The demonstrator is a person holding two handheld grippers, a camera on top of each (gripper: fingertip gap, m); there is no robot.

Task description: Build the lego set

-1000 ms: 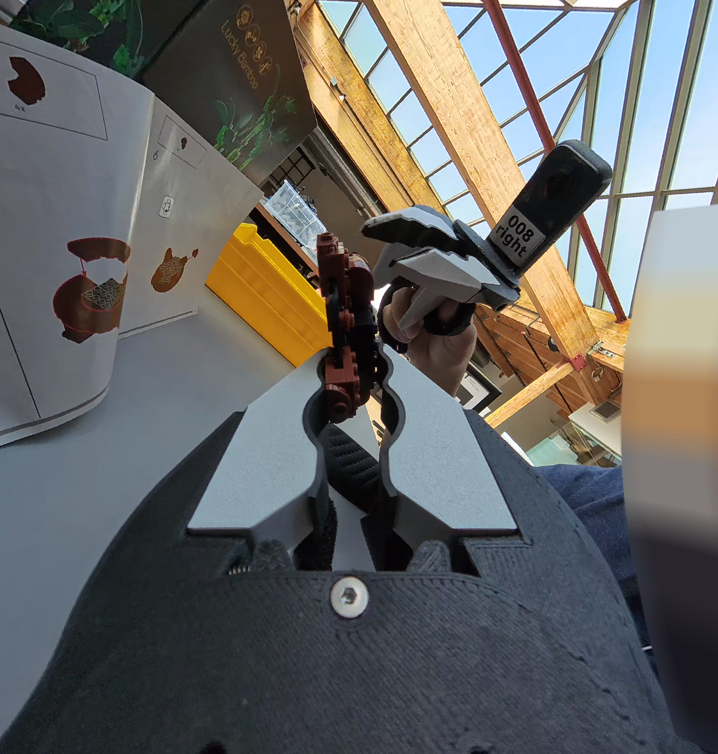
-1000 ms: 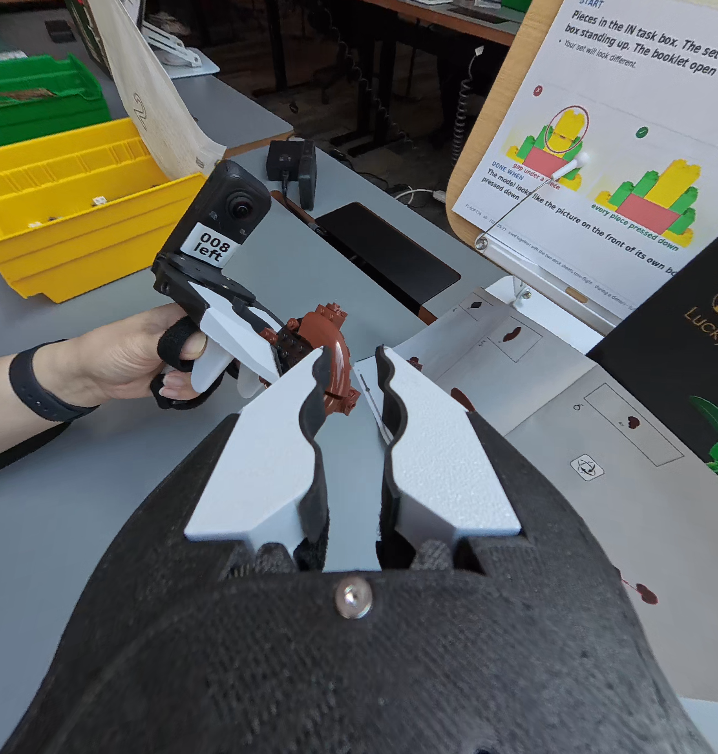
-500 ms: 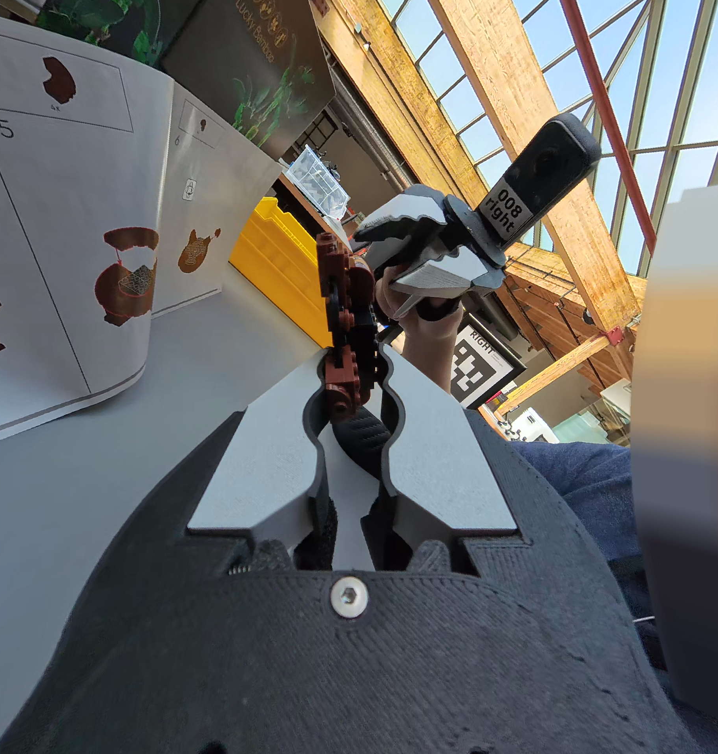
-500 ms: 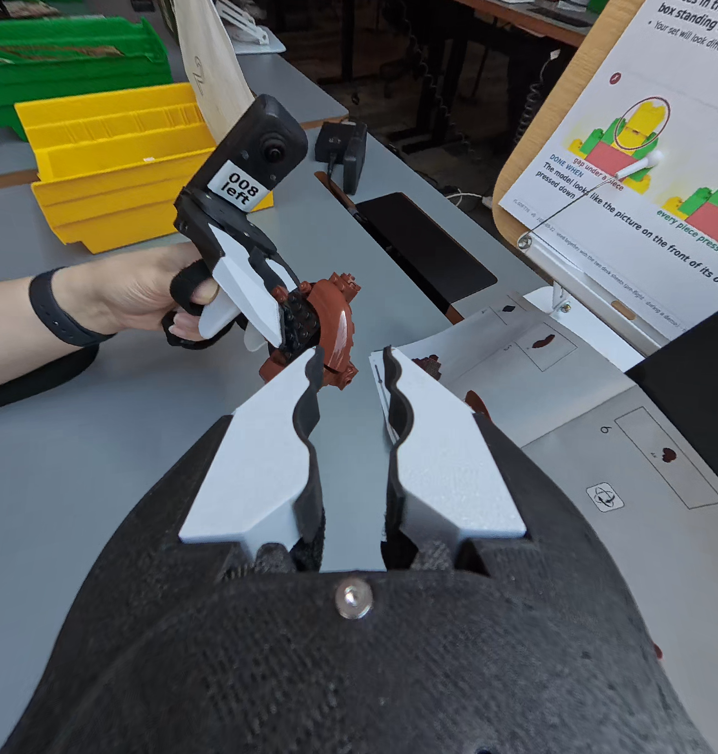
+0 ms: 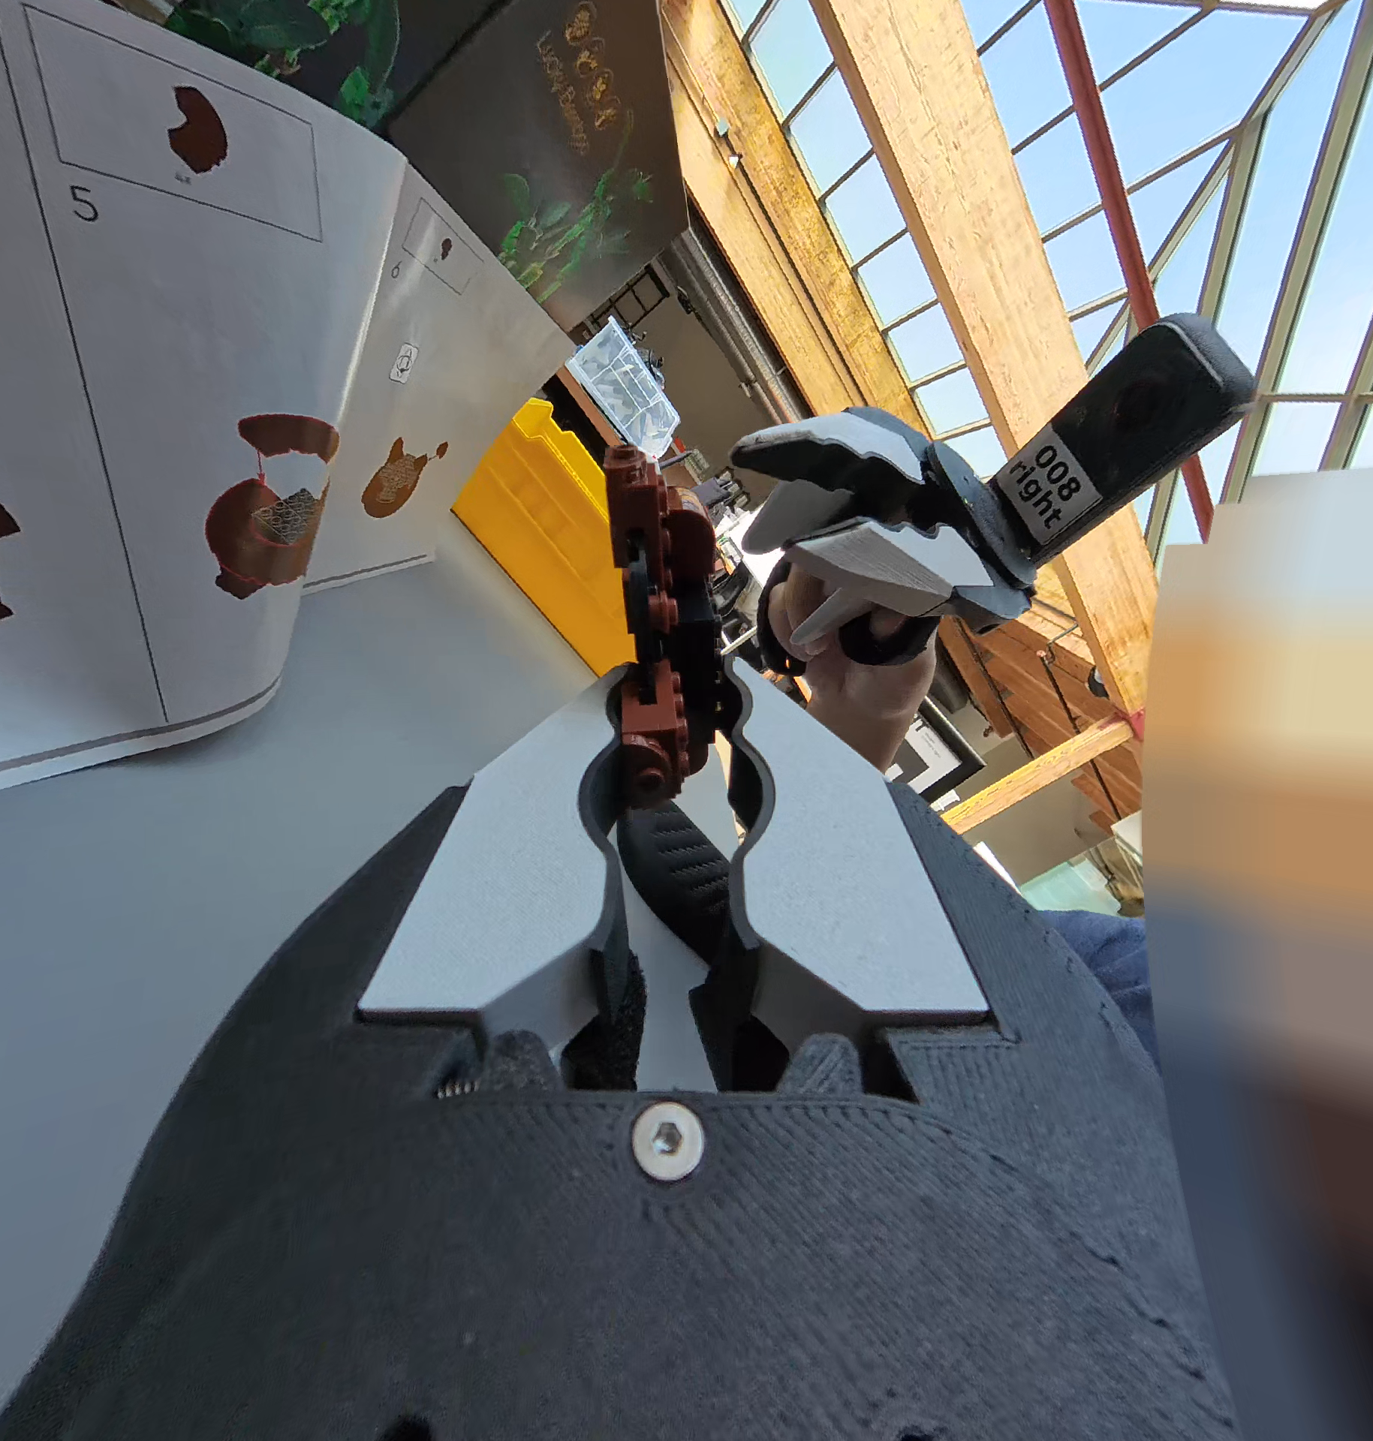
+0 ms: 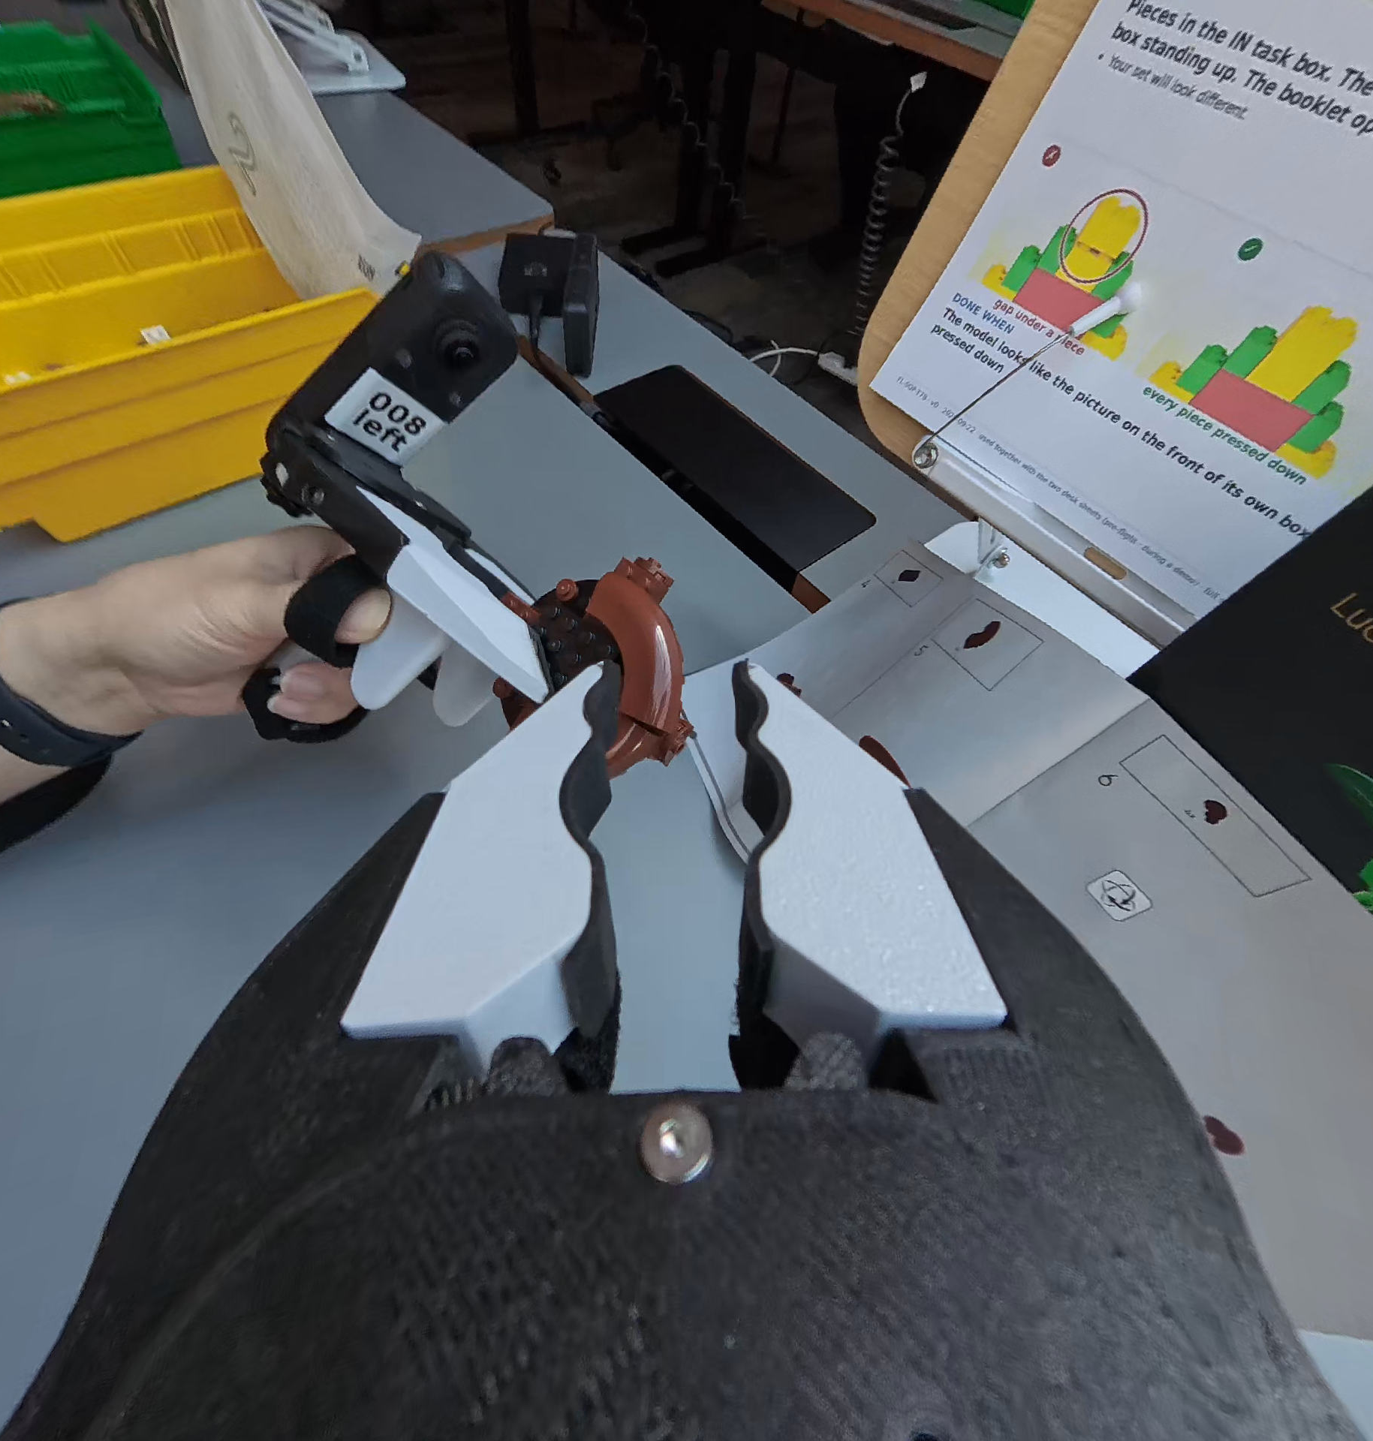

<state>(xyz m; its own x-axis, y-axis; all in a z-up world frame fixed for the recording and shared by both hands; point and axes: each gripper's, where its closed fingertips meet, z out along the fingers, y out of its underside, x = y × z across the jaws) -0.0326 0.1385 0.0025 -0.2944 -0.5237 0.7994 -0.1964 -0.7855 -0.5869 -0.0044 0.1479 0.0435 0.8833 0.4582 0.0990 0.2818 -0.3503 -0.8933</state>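
My left gripper is shut on a small brown and black lego assembly and holds it upright above the grey table. In the right wrist view the assembly is a curved brown shell with black studded pieces inside, clamped in the left gripper. My right gripper is open and empty, its left fingertip right next to the assembly's brown curve. It also shows in the left wrist view, jaws apart, just right of the assembly's top.
The open instruction booklet lies at the right, also curling up in the left wrist view. The dark set box stands behind it. A yellow bin, a green bin, a paper bag and an instruction board stand farther back. Across from one pair of fingers to the other is roughly 5 centimetres.
My right gripper has opened a little wider and come up against the assembly. The left gripper has kept its hold and tilted slightly.
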